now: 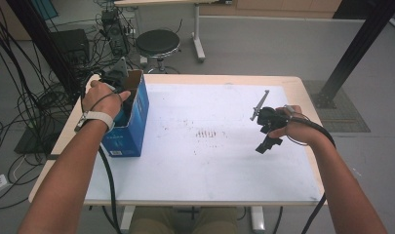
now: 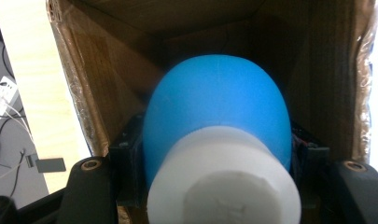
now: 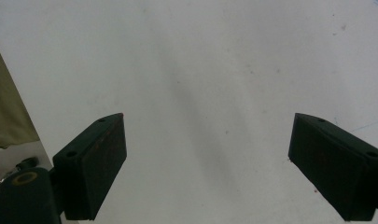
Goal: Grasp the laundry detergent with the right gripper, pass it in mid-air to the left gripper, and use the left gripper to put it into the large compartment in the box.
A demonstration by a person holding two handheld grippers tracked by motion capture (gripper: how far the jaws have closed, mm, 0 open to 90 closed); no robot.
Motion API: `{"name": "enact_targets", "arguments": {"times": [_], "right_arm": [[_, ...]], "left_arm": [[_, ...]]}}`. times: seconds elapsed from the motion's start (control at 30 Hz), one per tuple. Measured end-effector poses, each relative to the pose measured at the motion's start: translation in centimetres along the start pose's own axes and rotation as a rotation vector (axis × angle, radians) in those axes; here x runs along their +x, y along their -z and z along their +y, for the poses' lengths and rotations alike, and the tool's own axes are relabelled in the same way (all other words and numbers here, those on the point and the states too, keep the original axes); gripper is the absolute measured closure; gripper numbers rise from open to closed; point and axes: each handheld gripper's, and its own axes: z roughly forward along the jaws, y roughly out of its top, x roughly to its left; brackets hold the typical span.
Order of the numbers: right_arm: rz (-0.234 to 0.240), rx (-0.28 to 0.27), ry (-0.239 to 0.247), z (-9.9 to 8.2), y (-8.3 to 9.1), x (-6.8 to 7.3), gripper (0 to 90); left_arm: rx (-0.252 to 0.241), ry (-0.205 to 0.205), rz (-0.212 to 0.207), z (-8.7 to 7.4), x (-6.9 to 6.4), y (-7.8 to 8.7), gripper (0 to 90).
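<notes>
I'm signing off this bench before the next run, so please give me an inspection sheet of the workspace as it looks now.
Surface: white table top, faint dark marks near its middle.
Job's things: open blue box at the table's left edge; blue-and-white object inside it.
Clutter: nothing seen.
Grippers: left gripper reaches into the box, shut on the object; right gripper open over bare table.
Cables: a black cable trails from the left gripper; another trails from the right; a tangle lies on the floor at left.
Surroundings: black stool behind the table.
</notes>
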Motion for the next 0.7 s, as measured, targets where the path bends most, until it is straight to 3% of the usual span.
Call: {"name": "enact_targets", "arguments": {"times": [0.7], "right_arm": [[-0.004,0.0,-0.004,-0.38,0.05,0.12,11.4]], "left_arm": [[0.001,-0.003,-0.001,0.28,0.01,-0.21,37.1]]}}
